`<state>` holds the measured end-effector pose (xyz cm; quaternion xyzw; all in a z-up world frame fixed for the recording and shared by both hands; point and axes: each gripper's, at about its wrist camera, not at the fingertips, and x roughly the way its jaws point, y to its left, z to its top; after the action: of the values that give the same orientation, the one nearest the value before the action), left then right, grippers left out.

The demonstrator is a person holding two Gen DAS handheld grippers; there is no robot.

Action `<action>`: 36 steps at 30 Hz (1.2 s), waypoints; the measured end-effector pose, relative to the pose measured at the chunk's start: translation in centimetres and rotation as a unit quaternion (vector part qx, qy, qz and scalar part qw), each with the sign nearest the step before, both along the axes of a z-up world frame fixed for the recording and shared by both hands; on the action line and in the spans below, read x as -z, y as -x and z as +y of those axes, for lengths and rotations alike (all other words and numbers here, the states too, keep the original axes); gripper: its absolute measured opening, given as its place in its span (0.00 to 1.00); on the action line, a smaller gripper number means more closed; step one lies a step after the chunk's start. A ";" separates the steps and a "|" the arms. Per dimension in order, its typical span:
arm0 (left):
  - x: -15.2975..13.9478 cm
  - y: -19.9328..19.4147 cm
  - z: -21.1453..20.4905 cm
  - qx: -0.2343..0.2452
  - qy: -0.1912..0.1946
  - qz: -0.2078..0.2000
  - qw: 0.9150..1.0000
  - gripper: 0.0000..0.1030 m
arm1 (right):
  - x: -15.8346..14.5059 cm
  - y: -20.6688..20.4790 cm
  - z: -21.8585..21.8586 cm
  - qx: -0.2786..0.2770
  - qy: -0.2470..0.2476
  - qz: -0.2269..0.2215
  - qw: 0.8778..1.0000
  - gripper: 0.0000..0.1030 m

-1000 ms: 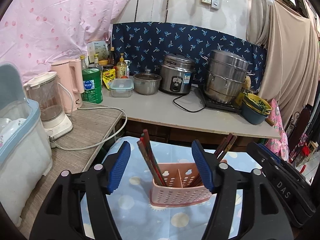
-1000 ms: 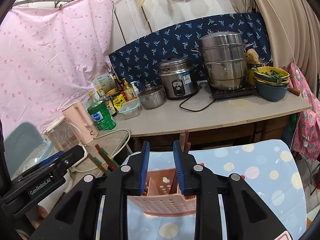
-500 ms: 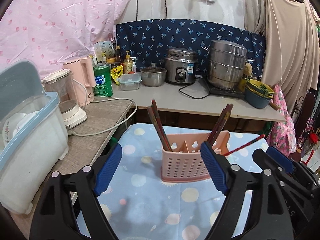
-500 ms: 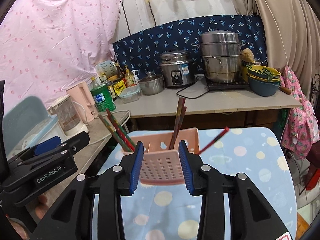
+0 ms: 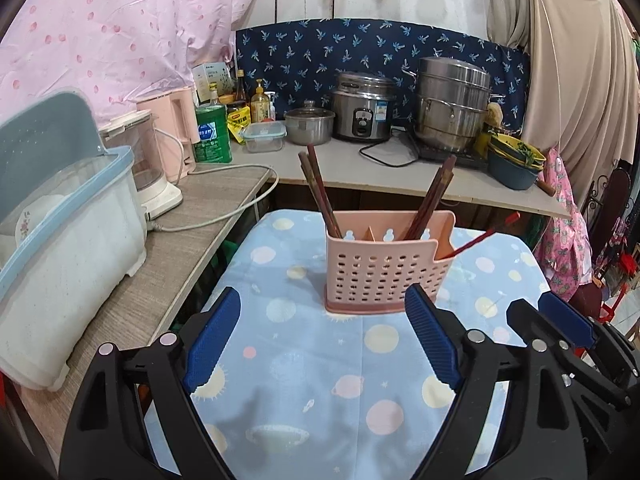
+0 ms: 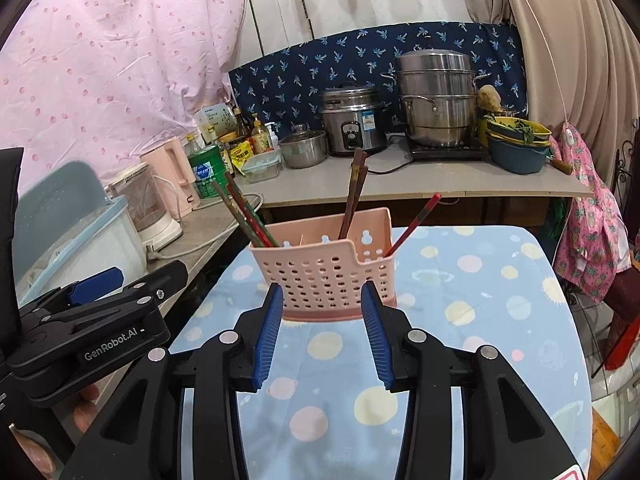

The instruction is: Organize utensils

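Basket: I see it dead ahead of my right gripper, nearer than left gripper.
Jaws: both have just been opening, empty; left wide, right narrower.
Chopsticks: lean upright.

Bare tablecloth lies open before my grippers; only the pink basket stands mid-table, chopsticks leaning outward.

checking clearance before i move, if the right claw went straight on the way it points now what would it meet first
Most likely the pink utensil basket: it sits straight ahead of the open, empty right claw, its front wall filling the gap between the pads. Only bare tablecloth seems to lie between them, though depth is hard to judge.
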<state>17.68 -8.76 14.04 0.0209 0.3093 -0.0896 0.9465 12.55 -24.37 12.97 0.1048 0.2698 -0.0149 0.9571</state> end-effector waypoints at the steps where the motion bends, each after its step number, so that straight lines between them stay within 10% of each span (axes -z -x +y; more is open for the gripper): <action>1: 0.2 0.2 0.0 0.001 -0.001 0.002 1.000 0.78 | 0.2 0.2 0.2 0.000 0.002 0.002 1.000 0.39; 36: 4.6 2.5 0.5 -0.010 -0.026 0.056 0.998 0.93 | 4.5 3.3 0.7 0.042 0.045 0.060 0.996 0.62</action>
<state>15.17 -8.22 9.40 0.0374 0.3639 -0.0727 0.9279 9.28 -23.65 8.47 0.0719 0.3214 -0.0733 0.9413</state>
